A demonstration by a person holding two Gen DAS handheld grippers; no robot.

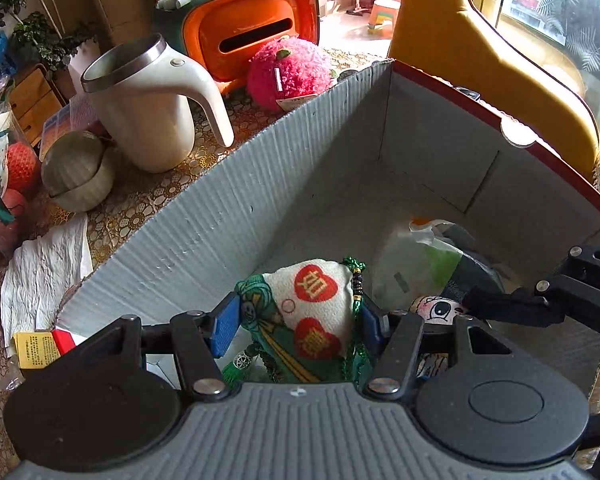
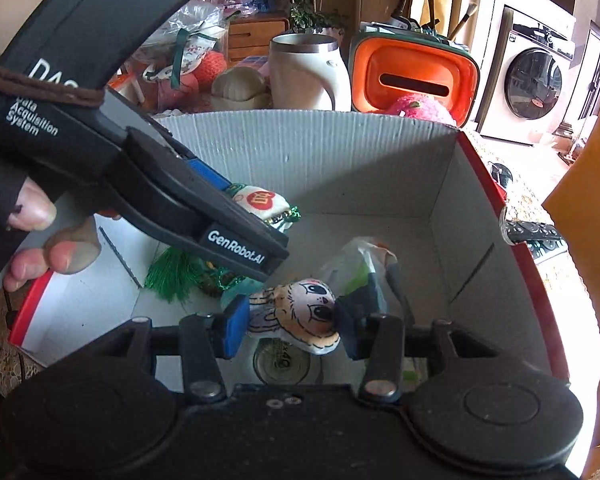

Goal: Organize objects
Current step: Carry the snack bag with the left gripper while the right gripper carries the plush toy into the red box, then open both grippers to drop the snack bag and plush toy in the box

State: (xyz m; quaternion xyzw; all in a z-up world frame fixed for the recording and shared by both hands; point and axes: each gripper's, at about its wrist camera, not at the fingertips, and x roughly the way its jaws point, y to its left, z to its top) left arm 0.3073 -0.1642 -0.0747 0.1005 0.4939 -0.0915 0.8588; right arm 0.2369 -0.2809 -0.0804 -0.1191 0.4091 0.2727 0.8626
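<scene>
My left gripper (image 1: pixel 298 322) is shut on a green and white sachet with red hearts (image 1: pixel 308 316) and holds it inside the grey cardboard box (image 1: pixel 220 208). The sachet also shows in the right wrist view (image 2: pixel 260 200), with its green tassel (image 2: pixel 172 272) hanging down. My right gripper (image 2: pixel 290 326) is shut on a small cartoon plush doll (image 2: pixel 300 312) low in the same box (image 2: pixel 340 152). The doll's face shows in the left wrist view (image 1: pixel 436 308). A plastic bag (image 2: pixel 360 264) lies on the box floor, and a round lid (image 2: pixel 282 364) lies under the doll.
On the patterned table left of the box stand a white mug with a steel rim (image 1: pixel 148 100), a pink fuzzy ball (image 1: pixel 290 74), an orange tissue holder (image 1: pixel 252 28) and a round grey-green container (image 1: pixel 78 170). A yellow chair (image 1: pixel 480 52) stands behind the box.
</scene>
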